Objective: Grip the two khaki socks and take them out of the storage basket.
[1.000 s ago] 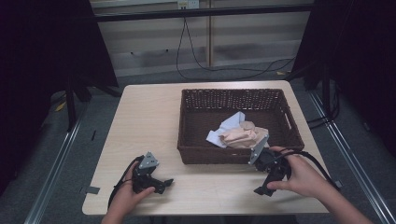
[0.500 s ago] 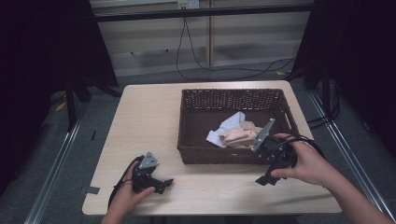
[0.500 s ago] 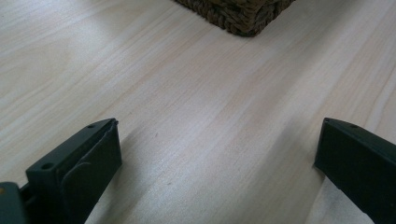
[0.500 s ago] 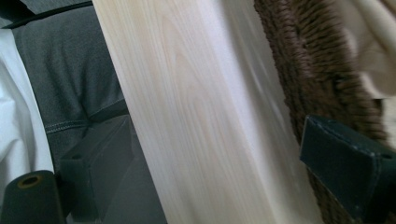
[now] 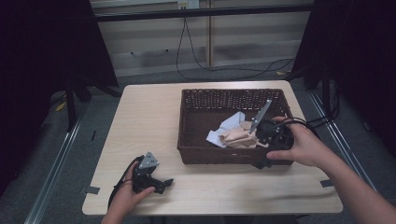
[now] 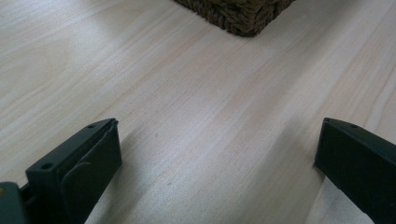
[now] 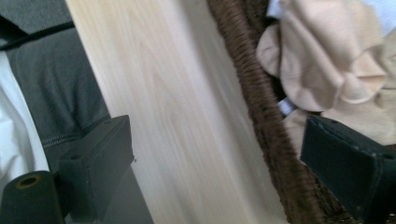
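A brown wicker basket [image 5: 196, 144] stands on the right half of the wooden table [image 5: 144, 121]. A peach cloth [image 5: 239, 138] and a pale blue cloth [image 5: 231, 125] lie crumpled inside it. My right gripper [image 5: 266, 150], held in a hand, hovers tilted over the basket's front right rim. In the right gripper view the right gripper [image 7: 217, 123] is open, with the woven rim [image 7: 261, 116] between its jaws and the peach cloth [image 7: 327, 60] just beyond. My left gripper [image 5: 161, 183] rests on the table at the front left. It is open [image 6: 215, 126] over bare wood.
A corner of the basket [image 6: 243, 18] shows ahead of the left gripper. The table's front edge and the person's dark grey clothing [image 7: 56, 93] lie beside the right gripper. Cables [image 5: 196, 56] run across the floor behind the table.
The right gripper has lifted off the table in front of the basket and moved back over its front right rim, tilting up. The left gripper has stayed put.
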### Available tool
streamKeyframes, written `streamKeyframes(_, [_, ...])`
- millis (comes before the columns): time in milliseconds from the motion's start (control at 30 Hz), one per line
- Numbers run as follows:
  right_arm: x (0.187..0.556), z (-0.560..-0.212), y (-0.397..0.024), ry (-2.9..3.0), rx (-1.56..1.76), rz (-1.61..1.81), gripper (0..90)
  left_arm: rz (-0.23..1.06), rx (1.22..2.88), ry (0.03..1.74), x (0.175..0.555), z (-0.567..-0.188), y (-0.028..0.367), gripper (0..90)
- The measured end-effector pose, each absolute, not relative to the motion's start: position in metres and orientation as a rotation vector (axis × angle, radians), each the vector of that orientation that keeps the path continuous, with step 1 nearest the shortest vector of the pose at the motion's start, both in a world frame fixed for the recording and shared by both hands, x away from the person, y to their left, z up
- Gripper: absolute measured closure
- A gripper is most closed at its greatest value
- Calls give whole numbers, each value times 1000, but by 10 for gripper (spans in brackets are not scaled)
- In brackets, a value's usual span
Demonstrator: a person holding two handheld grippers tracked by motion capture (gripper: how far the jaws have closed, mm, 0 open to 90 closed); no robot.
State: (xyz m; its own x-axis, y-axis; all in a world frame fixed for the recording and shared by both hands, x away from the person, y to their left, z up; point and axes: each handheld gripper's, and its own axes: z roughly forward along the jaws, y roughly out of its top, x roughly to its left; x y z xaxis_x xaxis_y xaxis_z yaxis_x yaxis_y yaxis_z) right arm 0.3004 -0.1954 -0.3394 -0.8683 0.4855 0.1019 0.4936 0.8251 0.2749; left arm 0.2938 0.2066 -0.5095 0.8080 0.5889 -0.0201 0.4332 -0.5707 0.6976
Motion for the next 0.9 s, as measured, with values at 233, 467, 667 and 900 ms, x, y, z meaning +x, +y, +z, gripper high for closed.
streamKeyframes(233, [322,-337,-199,-2978,-894,-468,91,278,2267,748,294,-509,207,0])
streamKeyframes(467, [341,-346,-198,-2973,-998,-466,92,278,2267,748,294,-509,207,0])
streamKeyframes(667, [355,-358,-193,-2969,-1052,-432,94,278,2267,749,294,-509,207,0])
streamKeyframes(900, [367,-373,-189,-2954,-1115,-440,128,278,2267,748,294,-509,207,0])
